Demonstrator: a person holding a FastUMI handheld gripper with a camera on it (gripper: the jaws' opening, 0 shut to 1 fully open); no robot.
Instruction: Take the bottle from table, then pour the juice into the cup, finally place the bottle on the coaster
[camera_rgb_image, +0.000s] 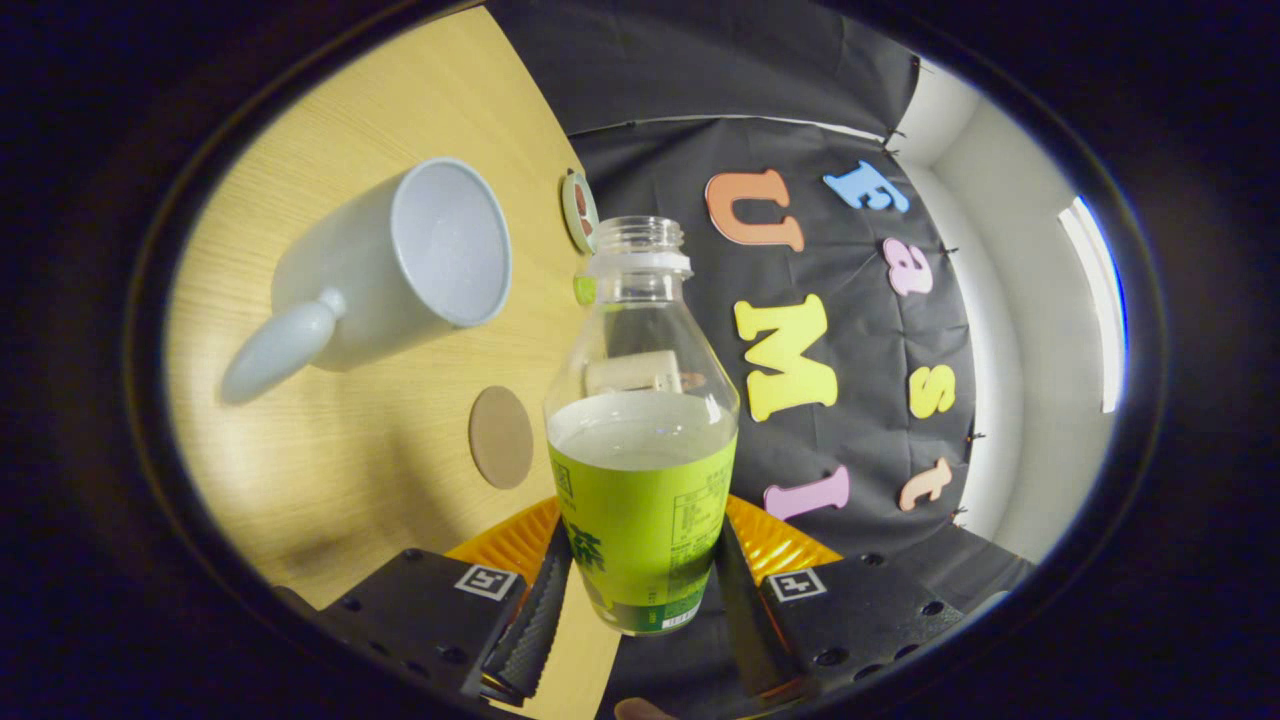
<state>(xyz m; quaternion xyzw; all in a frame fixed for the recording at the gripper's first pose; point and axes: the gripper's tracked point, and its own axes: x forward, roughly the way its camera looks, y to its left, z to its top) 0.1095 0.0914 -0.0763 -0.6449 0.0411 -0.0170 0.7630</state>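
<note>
My gripper (640, 590) is shut on a clear uncapped bottle (640, 430) with a green label, both fingers pressing its lower sides. The bottle is lifted off the wooden table (300, 470) and the view is rolled, so the table stands to the side. Pale liquid fills the bottle to about the top of the label. A white cup (400, 265) with a handle stands on the table beyond the fingers, its open mouth facing the bottle's neck, a short way from it. A round brown coaster (501, 437) lies on the table beside the bottle's body, between cup and fingers.
A small round patterned disc (580, 210) lies near the table's far edge, just past the bottle's mouth. A small green object (584, 290) shows behind the bottle's neck. The black cloth wall hangs behind the table, with a white wall (1020, 400) beyond it.
</note>
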